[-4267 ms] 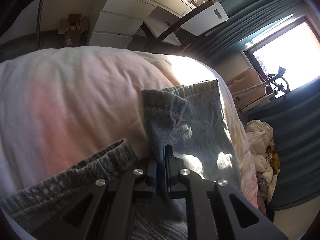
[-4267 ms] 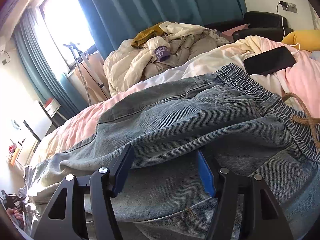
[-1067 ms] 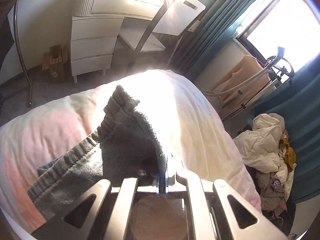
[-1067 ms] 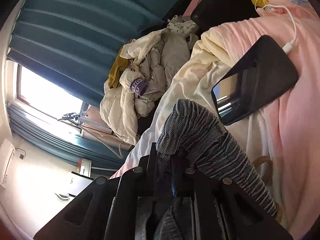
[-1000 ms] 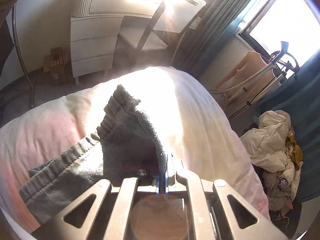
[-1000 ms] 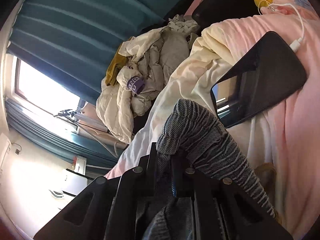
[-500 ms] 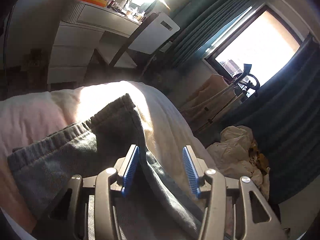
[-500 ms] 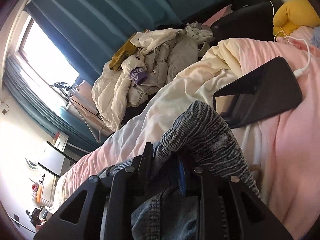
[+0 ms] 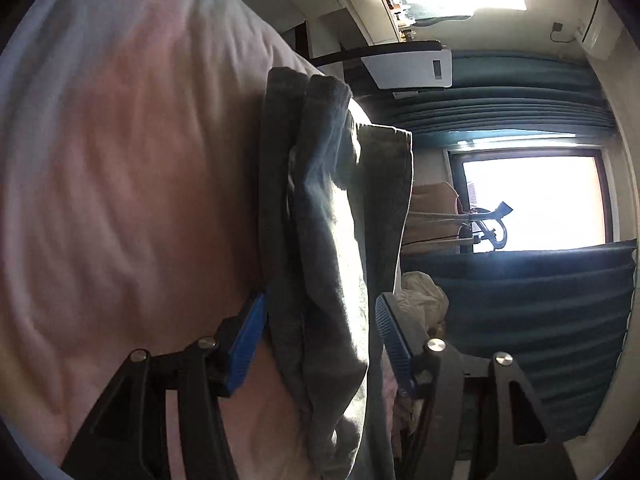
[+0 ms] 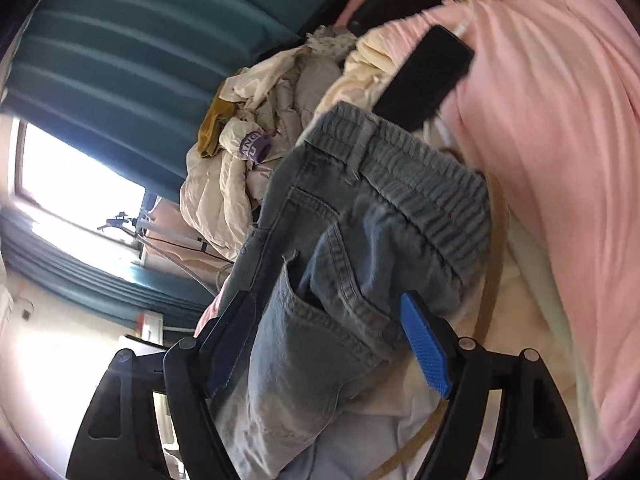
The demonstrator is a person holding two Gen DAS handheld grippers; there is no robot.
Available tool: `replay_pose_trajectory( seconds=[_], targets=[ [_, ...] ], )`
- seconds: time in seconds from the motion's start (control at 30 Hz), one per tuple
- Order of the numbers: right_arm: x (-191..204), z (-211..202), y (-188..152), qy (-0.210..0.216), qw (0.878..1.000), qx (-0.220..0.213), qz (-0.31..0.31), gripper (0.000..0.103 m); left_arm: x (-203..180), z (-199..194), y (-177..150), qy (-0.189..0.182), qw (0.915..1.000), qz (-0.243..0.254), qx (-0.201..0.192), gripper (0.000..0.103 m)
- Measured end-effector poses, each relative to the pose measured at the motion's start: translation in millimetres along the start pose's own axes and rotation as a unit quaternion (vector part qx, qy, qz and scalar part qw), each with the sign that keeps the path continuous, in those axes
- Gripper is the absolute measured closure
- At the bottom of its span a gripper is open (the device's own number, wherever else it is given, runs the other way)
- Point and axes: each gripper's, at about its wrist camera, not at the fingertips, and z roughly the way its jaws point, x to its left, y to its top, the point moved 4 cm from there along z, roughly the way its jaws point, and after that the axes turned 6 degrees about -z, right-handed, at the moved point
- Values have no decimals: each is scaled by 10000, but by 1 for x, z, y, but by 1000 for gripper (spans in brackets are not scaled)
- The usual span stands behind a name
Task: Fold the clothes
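Two tools are in our hands, and both stand spread wide, gripping nothing. Nearest us, the left tool (image 9: 320, 344) straddles the folded leg end of the jeans (image 9: 332, 240), blue pads (image 9: 244, 350) clear of the denim on either side. The right tool (image 10: 332, 344) straddles the waist end, where we see a pocket and the elastic waistband (image 10: 420, 184) lying bunched on the bed (image 10: 560, 160) with its pink cover. A tan drawstring (image 10: 490, 280) trails just beside the waistband. Beyond the waistband a dark tablet (image 10: 424, 76) rests on the bedding, a white cable at its top corner. Farther off we see a heap of cream laundry (image 10: 256, 128), teal curtains (image 10: 140, 40) and a bright window (image 9: 532, 200).
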Motion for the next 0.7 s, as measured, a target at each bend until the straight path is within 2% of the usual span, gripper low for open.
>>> replay_pose_trajectory(
  seconds=[0.1, 0.23, 0.33, 0.4, 0.47, 0.5, 0.57, 0.63, 0.7],
  targets=[
    [-14, 8, -13, 221, 9993, 228, 184, 27, 4, 14, -7, -26, 9997, 30, 255, 44],
    [-30, 22, -12, 554, 9959, 462, 555, 27, 2, 36, -10, 12, 9993, 174, 325, 44],
    [-30, 30, -6, 650, 9958, 397, 509, 26, -5, 47, -7, 70, 9990, 434, 86, 44],
    [-32, 38, -4, 644, 9957, 380, 543, 26, -13, 53, 0, -27, 9986, 523, -72, 44],
    [-35, 45, -1, 687, 9953, 342, 595, 26, -19, 61, 7, 10, 9978, 657, -107, 50],
    [-36, 47, 1, 665, 9958, 292, 558, 26, -21, 65, 8, 94, 9968, 784, -128, 59],
    [-37, 53, 5, 611, 9964, 266, 515, 26, -26, 71, 7, 306, 9935, 1084, -185, 67],
    [-38, 60, 7, 524, 9969, 264, 522, 26, -29, 74, 5, 459, 9895, 1345, -267, 82],
    [-38, 64, 6, 457, 9973, 215, 533, 25, -33, 73, 4, 458, 9873, 1487, -328, 89]
  ],
)
